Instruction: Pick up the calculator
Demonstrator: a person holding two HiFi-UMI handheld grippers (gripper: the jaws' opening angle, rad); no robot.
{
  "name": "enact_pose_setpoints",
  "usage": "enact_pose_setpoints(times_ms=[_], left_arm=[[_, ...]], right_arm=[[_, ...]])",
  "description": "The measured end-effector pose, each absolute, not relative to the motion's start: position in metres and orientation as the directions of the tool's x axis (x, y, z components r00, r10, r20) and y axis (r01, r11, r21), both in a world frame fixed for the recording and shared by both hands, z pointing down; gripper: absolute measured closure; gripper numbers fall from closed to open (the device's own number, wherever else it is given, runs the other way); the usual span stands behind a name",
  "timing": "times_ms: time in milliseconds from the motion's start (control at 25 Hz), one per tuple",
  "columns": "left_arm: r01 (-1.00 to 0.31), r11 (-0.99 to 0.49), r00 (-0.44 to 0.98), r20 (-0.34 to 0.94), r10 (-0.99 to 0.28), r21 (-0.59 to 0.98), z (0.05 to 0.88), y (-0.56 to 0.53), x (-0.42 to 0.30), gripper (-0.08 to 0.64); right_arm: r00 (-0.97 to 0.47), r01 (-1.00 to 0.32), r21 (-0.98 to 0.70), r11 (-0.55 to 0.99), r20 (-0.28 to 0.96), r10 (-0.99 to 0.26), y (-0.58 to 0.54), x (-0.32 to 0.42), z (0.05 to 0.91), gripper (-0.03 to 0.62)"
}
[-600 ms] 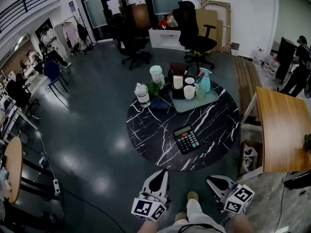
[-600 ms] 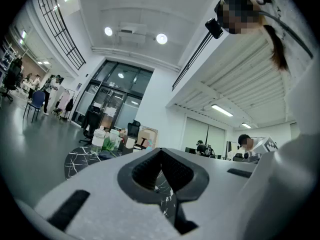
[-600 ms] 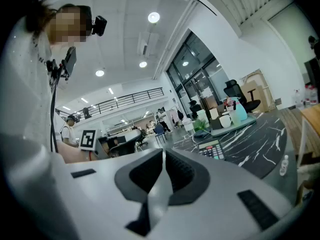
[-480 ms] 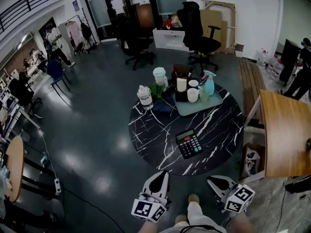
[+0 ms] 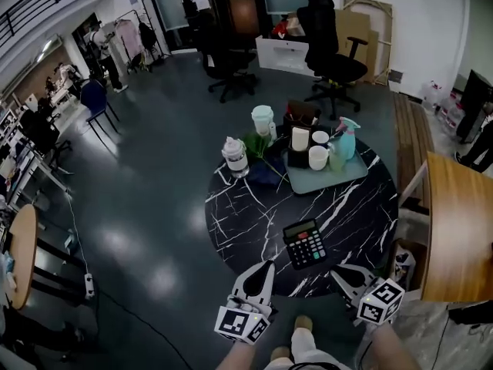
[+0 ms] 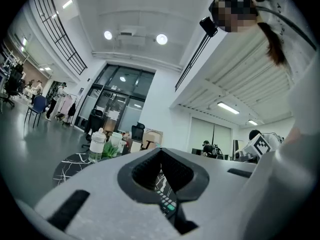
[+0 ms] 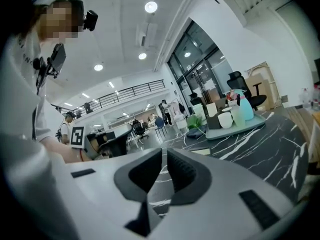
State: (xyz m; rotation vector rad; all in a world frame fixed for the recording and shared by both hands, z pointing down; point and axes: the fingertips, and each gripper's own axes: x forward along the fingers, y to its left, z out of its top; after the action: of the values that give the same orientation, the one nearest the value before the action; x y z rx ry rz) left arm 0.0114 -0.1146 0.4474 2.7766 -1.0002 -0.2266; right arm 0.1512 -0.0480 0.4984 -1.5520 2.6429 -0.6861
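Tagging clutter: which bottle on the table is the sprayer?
The teal bottle at the tray's right end: it has a trigger head. The white-capped bottle has a plain lid and stands off the tray.

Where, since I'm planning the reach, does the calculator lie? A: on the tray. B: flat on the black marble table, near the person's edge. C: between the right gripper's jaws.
B: the calculator lies flat on the table, well short of the tray.
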Motion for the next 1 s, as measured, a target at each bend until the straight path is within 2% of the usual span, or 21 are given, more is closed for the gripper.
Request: enact_pose_setpoints(times_ms=[120,240,440,520,560,1000], left_arm=[[-0.611,-0.762,0.768,-0.075,-0.636,0.214,0.458,-0.136,0.021,0.554],[-0.632,-0.747,0.752,-0.069,-0.656,0.207,0.467,-0.156,0.025,0.554],[-0.661,-0.721,0.728,-0.053,-0.683,0.21,0.488,-0.181,0.029,0.554],[-0.672,-0.704,0.714,-0.051,-0.698,0.23,0.497,-0.189,0.033,0.554],[-0.678,-0.695,0.706,-0.049,-0.706,0.242,0.501,-0.192,0.034,0.554],[-0.717,-0.645,0.663,-0.025,-0.748,0.264,0.524,-0.204,0.035,0.554]], right_arm=[[-0.541,-0.822,-0.359,0.442,0.248,-0.804,-0.084,0.162,0.509,0.572],[-0.574,-0.803,-0.375,0.463,0.282,-0.768,-0.119,0.17,0.523,0.499],[-0.612,-0.785,-0.391,0.48,0.369,-0.699,-0.17,0.182,0.559,0.448],[-0.629,-0.774,-0.413,0.479,0.42,-0.654,-0.187,0.187,0.578,0.379],[-0.637,-0.769,-0.423,0.479,0.443,-0.631,-0.194,0.19,0.588,0.365],[-0.766,-0.632,-0.568,0.526,0.558,-0.318,-0.239,0.182,0.639,0.357]])
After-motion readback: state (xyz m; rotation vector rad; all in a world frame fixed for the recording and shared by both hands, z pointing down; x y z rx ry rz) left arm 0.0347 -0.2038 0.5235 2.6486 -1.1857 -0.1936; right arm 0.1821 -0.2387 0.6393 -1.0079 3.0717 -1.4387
